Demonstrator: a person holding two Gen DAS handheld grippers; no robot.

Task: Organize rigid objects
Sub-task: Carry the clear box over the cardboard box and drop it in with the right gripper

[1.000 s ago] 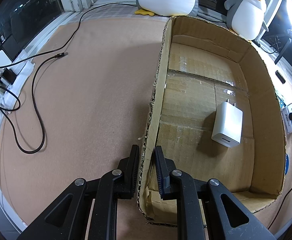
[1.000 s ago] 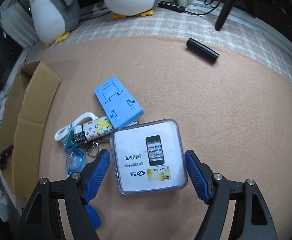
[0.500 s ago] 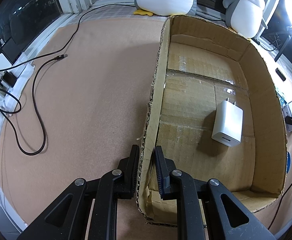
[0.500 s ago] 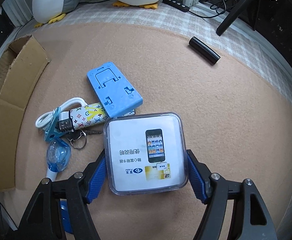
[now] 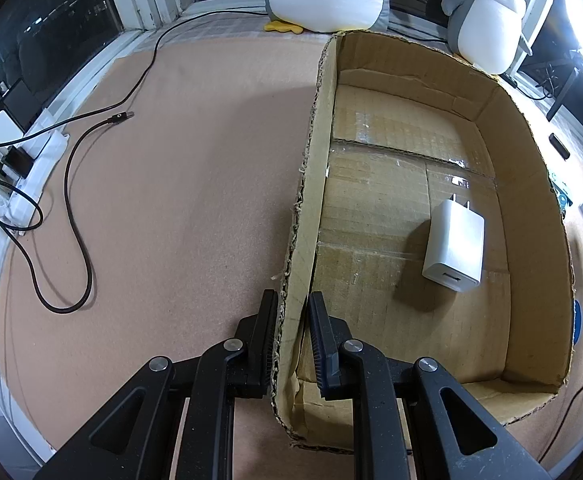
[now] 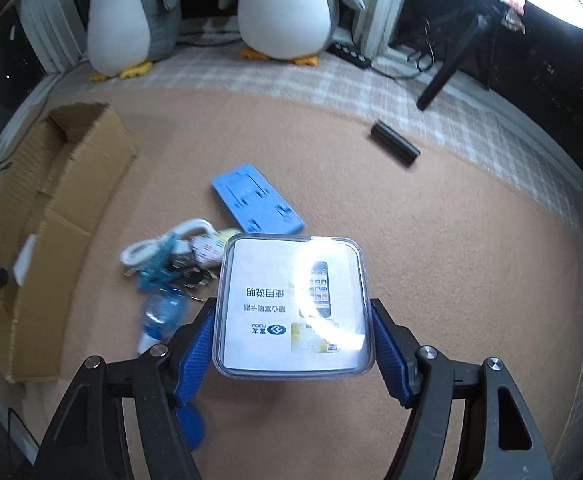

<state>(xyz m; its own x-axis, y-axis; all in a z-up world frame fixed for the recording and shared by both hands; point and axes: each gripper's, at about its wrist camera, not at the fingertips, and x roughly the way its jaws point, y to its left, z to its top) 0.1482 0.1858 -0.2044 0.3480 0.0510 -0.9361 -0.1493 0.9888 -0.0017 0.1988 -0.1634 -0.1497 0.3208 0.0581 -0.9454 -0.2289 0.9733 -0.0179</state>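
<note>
Lifted, clear case (image 6: 293, 306) sits clamped in tilted right gripper (image 6: 291, 344).

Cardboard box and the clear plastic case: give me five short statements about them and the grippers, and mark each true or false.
1. The left gripper is clamped on the side wall of the cardboard box. True.
2. The cardboard box is empty. False: a white USB charger lies on its floor.
3. The right gripper grips the clear plastic case between its blue pads. True.
4. The blue phone stand lies inside the box. False: it lies on the tan mat, outside the box.
5. The black cylinder touches the phone stand. False: it lies well apart, near the checked cloth.
</note>
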